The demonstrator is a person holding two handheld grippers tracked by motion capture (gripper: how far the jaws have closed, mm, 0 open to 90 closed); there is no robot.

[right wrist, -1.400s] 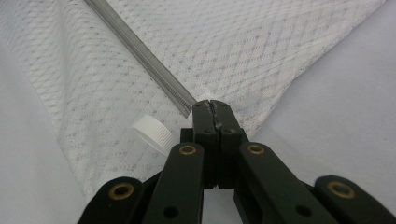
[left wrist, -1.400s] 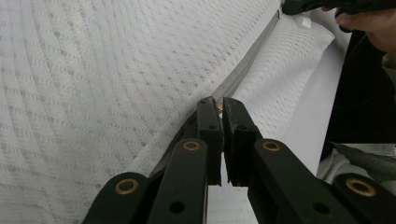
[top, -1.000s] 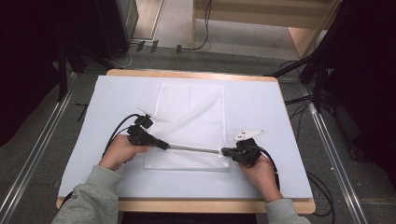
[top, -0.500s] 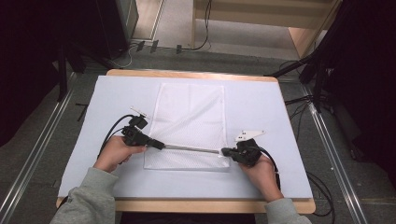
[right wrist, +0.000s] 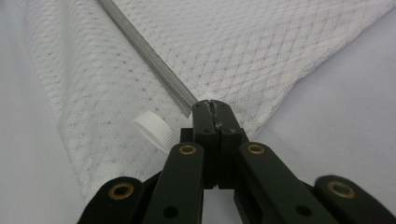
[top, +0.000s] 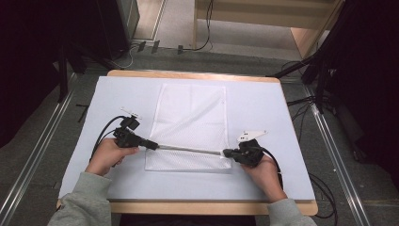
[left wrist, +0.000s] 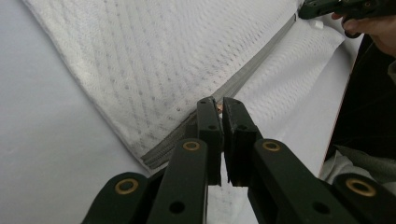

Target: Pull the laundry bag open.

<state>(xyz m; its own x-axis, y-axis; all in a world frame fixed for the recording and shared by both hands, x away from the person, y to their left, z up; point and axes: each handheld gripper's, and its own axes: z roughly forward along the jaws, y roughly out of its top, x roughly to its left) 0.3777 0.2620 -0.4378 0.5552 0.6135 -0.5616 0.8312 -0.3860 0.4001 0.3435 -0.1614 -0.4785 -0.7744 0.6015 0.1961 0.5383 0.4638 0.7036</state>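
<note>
No writing reads anywhere. Low in the high view, my left gripper (top: pixel 153 145) pinches the zipper pull (left wrist: pixel 219 108), and my right gripper (top: pixel 227 152) is pressed shut on the grey zipper (top: pixel 188 149) at its other end. The white mesh laundry bag (top: pixel 193 113), diamond-woven, lies flat at frame centre on the pale mat (top: pixel 263 103). Since the earlier frame, the left gripper has slid leftward.

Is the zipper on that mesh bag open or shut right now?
Cannot tell. The zipper on the mesh bag runs as one taut grey strip between both claws; whether its teeth are joined is too fine to see.
</note>
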